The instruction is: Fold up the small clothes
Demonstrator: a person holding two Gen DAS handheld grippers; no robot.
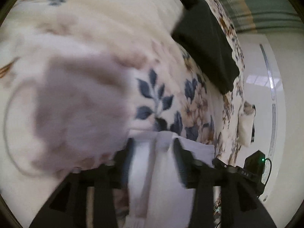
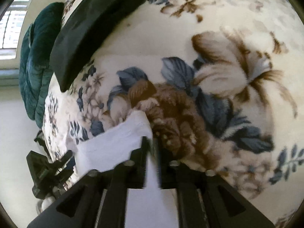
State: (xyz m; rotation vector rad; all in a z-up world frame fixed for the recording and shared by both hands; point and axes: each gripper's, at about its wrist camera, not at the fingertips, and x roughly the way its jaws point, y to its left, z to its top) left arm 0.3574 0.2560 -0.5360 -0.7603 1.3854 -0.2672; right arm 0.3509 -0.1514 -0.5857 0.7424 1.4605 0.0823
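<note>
Left wrist view, nearest first: my left gripper (image 1: 153, 148) points steeply down at the bed. A fold of the white garment (image 1: 161, 180) runs up between its two fingers. The jaws stand well apart, and whether the pads press the cloth I cannot tell (heavy blur here). To the left of the fingers a pale pinkish mass of fabric (image 1: 76, 110) fills the frame, too smeared for me to name. Beyond the fingertips lies the floral blanket (image 1: 161, 98), cream with blue leaves and brown blossoms. Further off, a black folded cloth (image 1: 207, 43) rests on the blanket near its edge. Past that edge I see pale floor.

Right wrist view, nearest first: my right gripper (image 2: 151, 146) has its jaws standing narrow, with a thin edge of the same white garment (image 2: 114, 144) passing up between them. The pads look to be on the cloth, so I log it as gripped. The garment spreads left from the fingers and lies on the blanket (image 2: 218, 43), over the brown blossom print. The other gripper's black body (image 2: 45, 172) shows at the lower left. Farther back sits the black cloth (image 2: 91, 28), and beyond it a dark teal quilted bundle (image 2: 36, 66) by a window (image 2: 13, 28)
</note>
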